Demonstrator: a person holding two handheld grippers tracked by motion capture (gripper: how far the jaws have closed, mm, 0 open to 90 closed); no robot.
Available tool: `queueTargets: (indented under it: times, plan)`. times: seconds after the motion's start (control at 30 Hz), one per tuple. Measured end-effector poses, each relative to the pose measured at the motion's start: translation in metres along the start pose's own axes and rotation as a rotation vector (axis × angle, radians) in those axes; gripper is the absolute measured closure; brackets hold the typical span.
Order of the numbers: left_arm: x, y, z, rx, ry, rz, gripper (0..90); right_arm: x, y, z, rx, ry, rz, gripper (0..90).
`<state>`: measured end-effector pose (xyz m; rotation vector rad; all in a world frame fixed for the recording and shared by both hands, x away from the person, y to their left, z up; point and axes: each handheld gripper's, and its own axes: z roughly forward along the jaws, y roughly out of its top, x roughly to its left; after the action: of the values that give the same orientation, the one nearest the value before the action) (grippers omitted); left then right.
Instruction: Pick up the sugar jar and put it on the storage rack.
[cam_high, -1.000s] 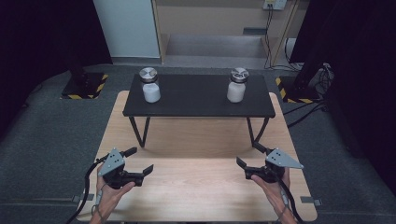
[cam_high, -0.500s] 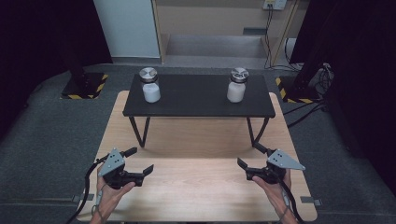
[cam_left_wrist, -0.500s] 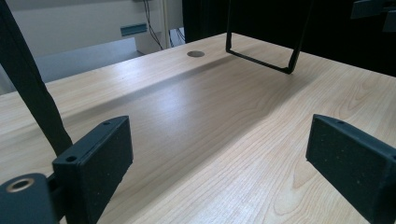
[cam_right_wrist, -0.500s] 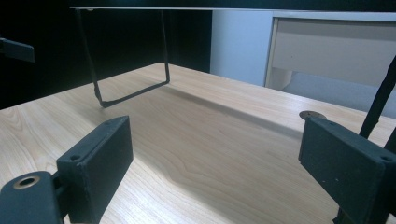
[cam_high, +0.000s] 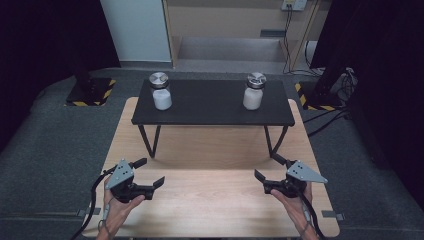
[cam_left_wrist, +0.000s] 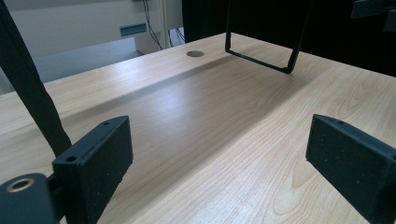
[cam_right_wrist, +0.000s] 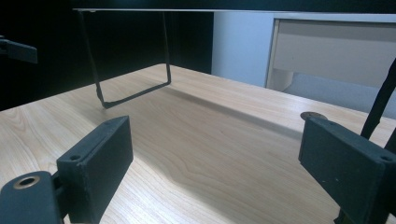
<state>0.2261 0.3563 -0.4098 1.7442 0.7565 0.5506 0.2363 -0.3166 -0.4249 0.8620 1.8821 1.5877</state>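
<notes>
Black jaws on the left gripper (cam_high: 148, 172) stand wide apart with nothing between them; it is held in the left hand (cam_high: 120, 207) over the near left part of the wooden table (cam_high: 210, 200). In the left gripper view its own pads (cam_left_wrist: 100, 161) frame bare wood grain. Jaws of the right gripper (cam_high: 266, 167) are likewise spread wide and empty, held in the right hand (cam_high: 295, 202) over the near right part of the table, well apart from the left one. Beyond both, a low black bench (cam_high: 212, 107) on thin metal legs stands across the far half of the table. Two white jars with metal lids stand upright on its top: the left jar (cam_high: 160, 91) near the far left corner, the right jar (cam_high: 254, 91) towards the far right, both well away from either gripper.
</notes>
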Motion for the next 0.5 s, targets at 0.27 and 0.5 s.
queueTargets:
  times: [0.27,0.5]
  plan:
    - [0.0002,-0.0002,0.0001,-0.001,-0.001,-0.001,6.2,0.0005,-0.0002,-0.0005,0.000,0.000,-0.001,9.8]
    - [0.0004,-0.0001,-0.0001,-0.002,0.001,-0.001,6.2,0.0008,-0.0003,-0.0006,-0.002,0.002,0.000,9.9]
